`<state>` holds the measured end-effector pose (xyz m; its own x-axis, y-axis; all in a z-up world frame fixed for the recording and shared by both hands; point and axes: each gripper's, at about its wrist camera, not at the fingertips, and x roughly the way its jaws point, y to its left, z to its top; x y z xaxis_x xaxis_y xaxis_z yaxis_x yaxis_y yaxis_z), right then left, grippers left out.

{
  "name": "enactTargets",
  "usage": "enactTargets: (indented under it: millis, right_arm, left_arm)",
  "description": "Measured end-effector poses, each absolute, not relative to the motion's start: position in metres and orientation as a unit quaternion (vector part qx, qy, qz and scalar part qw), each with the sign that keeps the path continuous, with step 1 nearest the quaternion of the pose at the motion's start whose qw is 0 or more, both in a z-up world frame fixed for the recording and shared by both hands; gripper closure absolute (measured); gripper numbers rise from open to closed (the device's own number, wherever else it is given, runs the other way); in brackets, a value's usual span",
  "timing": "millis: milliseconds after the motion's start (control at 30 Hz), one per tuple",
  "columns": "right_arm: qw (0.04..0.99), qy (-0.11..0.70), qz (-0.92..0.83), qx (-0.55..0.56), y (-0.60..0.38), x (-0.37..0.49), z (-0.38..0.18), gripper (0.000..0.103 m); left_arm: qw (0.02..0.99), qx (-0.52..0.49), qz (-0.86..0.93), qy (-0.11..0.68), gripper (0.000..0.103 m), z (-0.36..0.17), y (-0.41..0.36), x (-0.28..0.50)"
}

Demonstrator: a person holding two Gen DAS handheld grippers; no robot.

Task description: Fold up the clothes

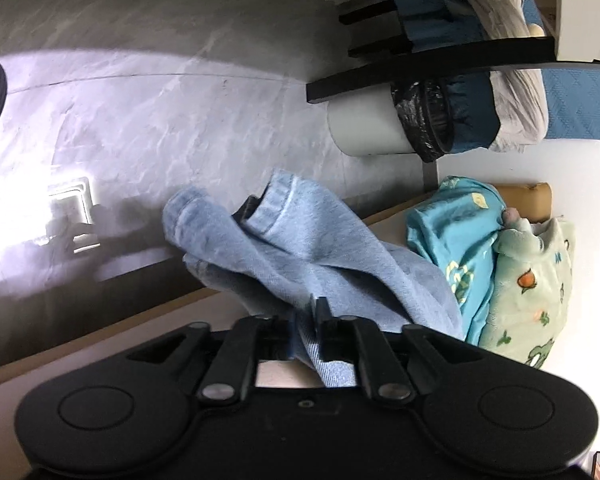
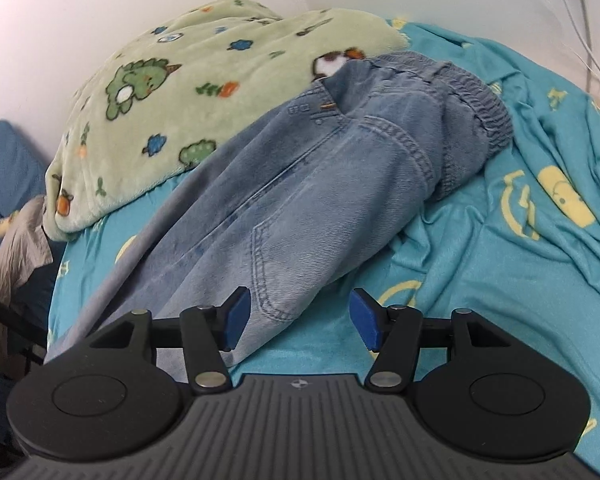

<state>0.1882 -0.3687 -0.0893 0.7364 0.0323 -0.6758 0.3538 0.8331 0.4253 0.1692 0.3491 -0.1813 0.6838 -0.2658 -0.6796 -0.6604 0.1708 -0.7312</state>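
Observation:
A pair of light blue jeans (image 2: 300, 196) lies on a teal garment with yellow prints (image 2: 520, 248), waistband at the far end. My right gripper (image 2: 300, 320) is open just above the jeans, its blue pads (image 2: 238, 318) on either side of the lower edge of the denim. My left gripper (image 1: 310, 312) is shut on the jeans (image 1: 300, 248) near a leg end; the denim bunches and hangs in front of it, and its hem end shows between the fingers.
A green fleece blanket with dinosaur prints (image 2: 172, 92) lies beside the jeans. In the left wrist view the grey floor (image 1: 160, 100), a white bin with a black liner (image 1: 388, 124), and a dark table leg frame (image 1: 420, 76) show.

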Motion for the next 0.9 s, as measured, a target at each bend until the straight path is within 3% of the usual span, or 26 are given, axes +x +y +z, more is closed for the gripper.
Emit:
enactTargets:
  millis: [100, 200, 533, 667, 833, 900]
  right_arm:
    - [0.896, 0.350, -0.076, 0.263, -0.361, 0.194, -0.089, 0.044]
    - [0.905, 0.341, -0.058, 0.249, -0.351, 0.199, -0.086, 0.044]
    - [0.935, 0.310, 0.002, 0.169, -0.309, 0.196, -0.072, 0.048]
    - [0.946, 0.297, 0.018, 0.133, -0.294, 0.185, -0.064, 0.064]
    - [0.951, 0.288, 0.029, 0.107, -0.292, 0.185, -0.068, 0.082]
    - [0.948, 0.292, 0.026, 0.119, -0.296, 0.190, -0.071, 0.082]
  left_arm:
    - [0.679, -0.624, 0.131, 0.365, 0.071, -0.179, 0.350, 0.168]
    - [0.697, -0.603, 0.129, 0.365, 0.066, -0.163, 0.346, 0.159]
    - [0.802, -0.449, 0.069, 0.388, 0.065, -0.080, 0.257, 0.184]
    - [0.823, -0.351, 0.031, 0.446, 0.065, -0.075, 0.184, 0.217]
    - [0.843, -0.274, 0.021, 0.462, 0.065, -0.088, 0.115, 0.251]
    - [0.850, -0.264, 0.025, 0.456, 0.065, -0.096, 0.100, 0.262]
